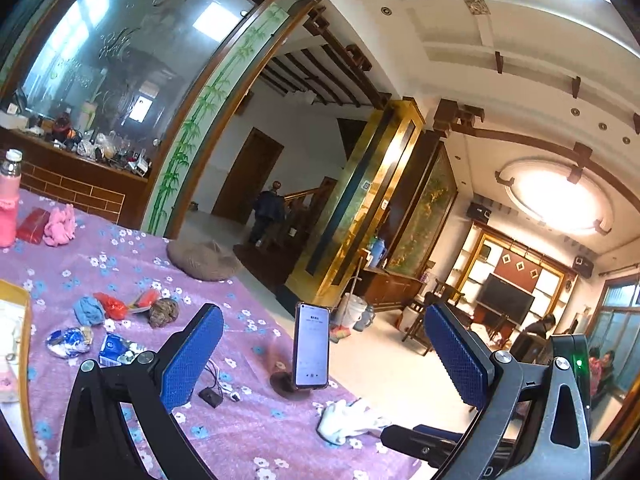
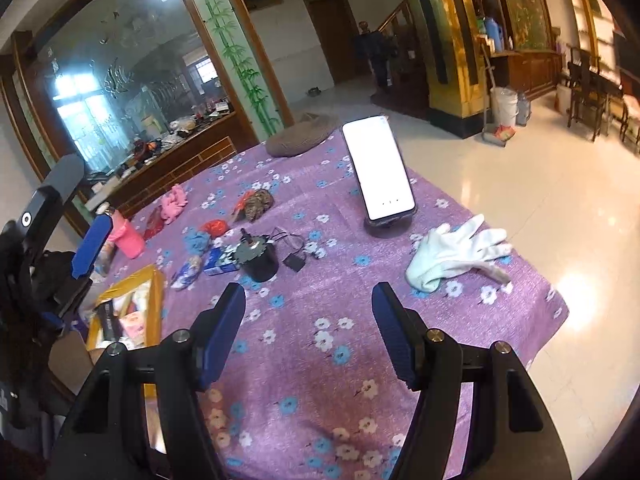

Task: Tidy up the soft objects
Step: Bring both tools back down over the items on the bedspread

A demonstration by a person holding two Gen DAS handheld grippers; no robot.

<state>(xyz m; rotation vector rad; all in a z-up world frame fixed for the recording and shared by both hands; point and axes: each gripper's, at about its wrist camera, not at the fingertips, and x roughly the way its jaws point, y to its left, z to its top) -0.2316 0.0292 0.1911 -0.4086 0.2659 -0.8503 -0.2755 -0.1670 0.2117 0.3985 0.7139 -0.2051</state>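
Your left tool (image 1: 324, 354) stands wide, its blue pads (image 1: 192, 360) far apart and holding nothing; it is raised and tilted up toward the room, with the worktop (image 1: 240, 432) and its purple flowered cloth below it. Your right tool (image 2: 308, 332) is likewise wide and holds nothing, hovering over a bare stretch of the cloth near its front edge.

The soft things lie scattered. A white glove (image 2: 456, 254) rests near the right edge of the cloth, just right of the phone (image 2: 378, 168), which stands upright on a round stand; in the left view the same glove (image 1: 346, 420) lies crumpled below the phone (image 1: 312, 346). A pink cloth bundle (image 2: 174, 202) sits toward the far left, beside a red packet (image 1: 34, 226) and near a pink bottle (image 2: 126, 236). A blue rag (image 1: 89, 311) touches a red crumpled piece (image 1: 114, 306), with a brown patterned bundle (image 1: 163, 311) just beside them. A grey-brown cushion (image 2: 300, 138) lies at the far edge of the cloth.

Among the rest: a small black motor (image 2: 256, 258) with a cable and a little black box (image 2: 294, 262), blue-and-white wrappers (image 1: 68, 342), and a yellow-rimmed box (image 2: 158, 280) at the left edge, holding assorted items.
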